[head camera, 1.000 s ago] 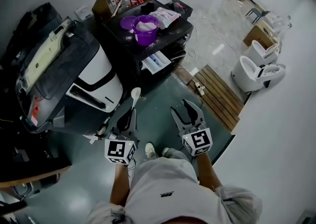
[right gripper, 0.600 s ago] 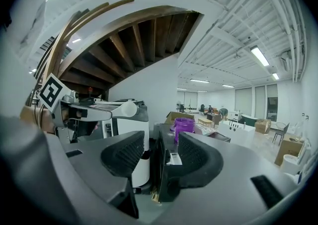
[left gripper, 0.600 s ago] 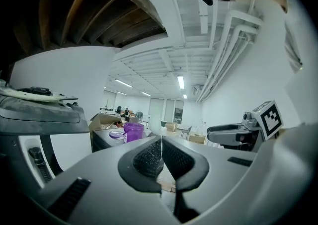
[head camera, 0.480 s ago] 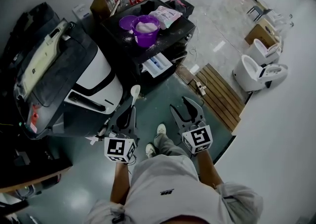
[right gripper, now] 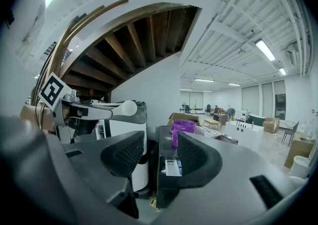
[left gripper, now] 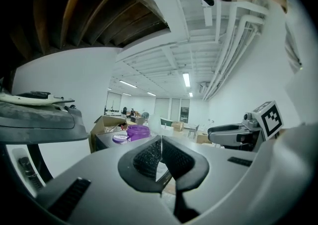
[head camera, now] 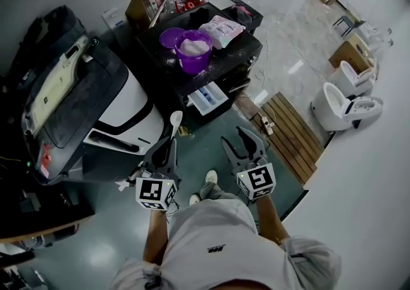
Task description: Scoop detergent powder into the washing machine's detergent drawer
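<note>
Left gripper (head camera: 168,146) clenched on white scoop (head camera: 175,120), bowl forward, ready to dip | right gripper (head camera: 246,143) jaws apart, nothing between them | purple powder tub (head camera: 194,48) at 12 o'clock on washer (head camera: 232,47) | detergent drawer (head camera: 209,98) pulled out just below, seemingly awaiting powder

You're on a dark green floor (head camera: 90,244); pale tiles (head camera: 288,32) start beyond the wooden slat deck (head camera: 288,132). Two white toilets (head camera: 346,103) stand to your right. Overhead: the wooden underside of a stair (right gripper: 134,40), a white wall (right gripper: 149,85), and strip lights (right gripper: 266,49) on a white ceiling.
</note>
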### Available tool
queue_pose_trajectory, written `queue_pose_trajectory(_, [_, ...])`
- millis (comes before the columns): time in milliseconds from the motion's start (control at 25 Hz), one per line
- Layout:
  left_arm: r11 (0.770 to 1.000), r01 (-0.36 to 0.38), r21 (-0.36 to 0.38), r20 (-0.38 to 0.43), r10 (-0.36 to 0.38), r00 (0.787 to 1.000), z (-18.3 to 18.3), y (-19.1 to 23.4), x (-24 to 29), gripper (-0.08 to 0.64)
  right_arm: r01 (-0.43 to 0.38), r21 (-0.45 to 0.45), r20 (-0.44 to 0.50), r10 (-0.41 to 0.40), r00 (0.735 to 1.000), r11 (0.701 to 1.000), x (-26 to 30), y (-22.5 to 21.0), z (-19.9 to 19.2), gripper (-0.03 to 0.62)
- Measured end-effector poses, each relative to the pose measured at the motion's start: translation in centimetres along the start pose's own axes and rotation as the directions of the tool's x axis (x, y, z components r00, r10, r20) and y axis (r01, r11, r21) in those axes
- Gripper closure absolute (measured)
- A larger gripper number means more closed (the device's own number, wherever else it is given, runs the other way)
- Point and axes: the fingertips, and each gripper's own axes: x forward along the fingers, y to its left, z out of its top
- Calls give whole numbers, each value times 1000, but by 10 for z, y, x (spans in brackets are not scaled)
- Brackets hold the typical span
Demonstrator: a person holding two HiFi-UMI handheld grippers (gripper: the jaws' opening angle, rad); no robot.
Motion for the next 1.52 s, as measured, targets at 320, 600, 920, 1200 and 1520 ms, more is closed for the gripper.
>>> queue_pose_trajectory(320, [999,-44,15,-12,44,999,11,-5,43,543,-51,6,12,51,999,999,26,-43,6,397])
queue_pose_trajectory(600, [996,-84,20,-5,84,996,19,-10,74,543,-82,8,31,82,996,997,41,-73,13,397])
queue_pose_trajectory(920, [995,-101,16,-12,101,995,22,-5,103,543,-110,16,24,110,994,994,66,-95,13,397])
queue_pose_trajectory(1200, [995,-102,13,-15,102,995,23,10,127,543,-110,20,24,110,994,994,89,-109,16,397])
queue_pose_trajectory(1520, [997,-77,3,-18,77,997,27,41,162,543,-88,13,7,87,996,996,130,-123,23,397])
